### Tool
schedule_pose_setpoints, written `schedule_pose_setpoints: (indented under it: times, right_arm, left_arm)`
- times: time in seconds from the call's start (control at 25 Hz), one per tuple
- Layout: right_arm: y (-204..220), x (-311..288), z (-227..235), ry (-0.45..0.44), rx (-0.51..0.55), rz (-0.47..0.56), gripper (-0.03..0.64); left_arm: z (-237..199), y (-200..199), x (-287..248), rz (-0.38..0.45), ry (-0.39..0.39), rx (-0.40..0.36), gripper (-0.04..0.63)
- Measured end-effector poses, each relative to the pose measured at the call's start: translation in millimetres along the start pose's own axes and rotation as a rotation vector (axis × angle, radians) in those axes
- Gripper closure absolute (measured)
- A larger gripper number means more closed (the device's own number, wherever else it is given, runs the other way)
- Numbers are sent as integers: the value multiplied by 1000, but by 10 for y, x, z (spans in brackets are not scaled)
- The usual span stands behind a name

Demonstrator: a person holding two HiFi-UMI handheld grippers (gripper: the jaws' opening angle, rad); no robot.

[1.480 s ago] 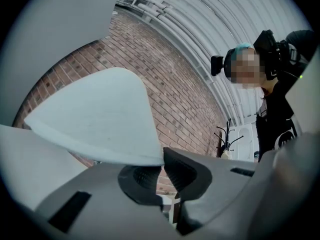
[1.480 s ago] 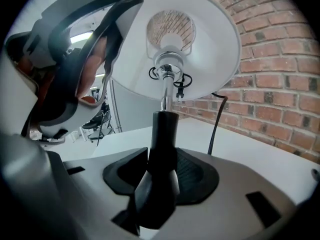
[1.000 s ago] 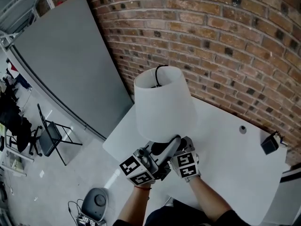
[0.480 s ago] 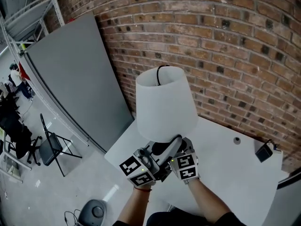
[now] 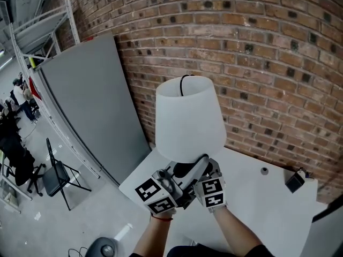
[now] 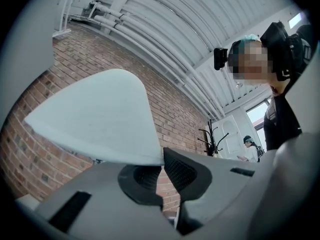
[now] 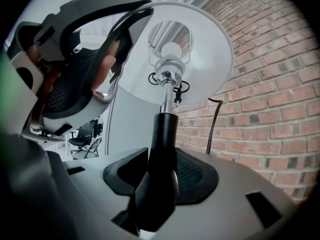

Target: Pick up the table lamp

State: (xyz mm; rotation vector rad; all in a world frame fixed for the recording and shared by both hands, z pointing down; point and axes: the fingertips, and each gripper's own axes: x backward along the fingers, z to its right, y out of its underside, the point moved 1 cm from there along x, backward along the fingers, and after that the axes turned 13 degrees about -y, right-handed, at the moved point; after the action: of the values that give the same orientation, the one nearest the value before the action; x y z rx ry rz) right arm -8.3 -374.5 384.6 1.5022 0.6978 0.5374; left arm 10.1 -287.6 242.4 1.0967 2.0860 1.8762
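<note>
The table lamp has a white shade (image 5: 188, 119) and a black stem (image 7: 162, 149) under a chrome socket with a bulb (image 7: 171, 51). Both grippers hold it up above the white table (image 5: 257, 208). My right gripper (image 7: 162, 169) is shut on the black stem. My left gripper (image 6: 162, 165) is shut on the lower rim of the shade (image 6: 100, 119), its jaws nearly together. In the head view the left gripper (image 5: 198, 164) and right gripper (image 5: 210, 169) sit side by side just under the shade. The lamp's base is hidden. A black cord (image 7: 214, 119) hangs behind the stem.
A brick wall (image 5: 257, 52) rises right behind the lamp. A grey board (image 5: 91, 100) leans on it at the left. A black adapter (image 5: 294, 181) and a small round hole (image 5: 264, 171) are on the table's far right. A folding chair (image 5: 56, 175) stands on the floor at left.
Both grippers have risen together with the lamp. The table and floor now sit lower and farther off, and more of the wall shows. Neither grip has changed.
</note>
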Motion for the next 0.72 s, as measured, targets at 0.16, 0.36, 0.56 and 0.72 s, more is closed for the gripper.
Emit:
schedule_pose_setpoints:
  times: [0.16, 0.36, 0.56, 0.72]
  right_arm:
    - [-182, 81, -12, 10, 14, 34, 456]
    - [-385, 182, -35, 20, 38, 67, 456]
    - [-570, 302, -46, 33, 48, 99, 456]
    - [-704, 391, -52, 39, 62, 126, 457]
  left_arm:
    - [128, -138, -40, 6, 13, -22, 572]
    - [279, -290, -62, 21, 24, -43, 572]
    - [446, -427, -90, 26, 49, -58, 572]
    - [580, -510, -114, 34, 58, -79, 572]
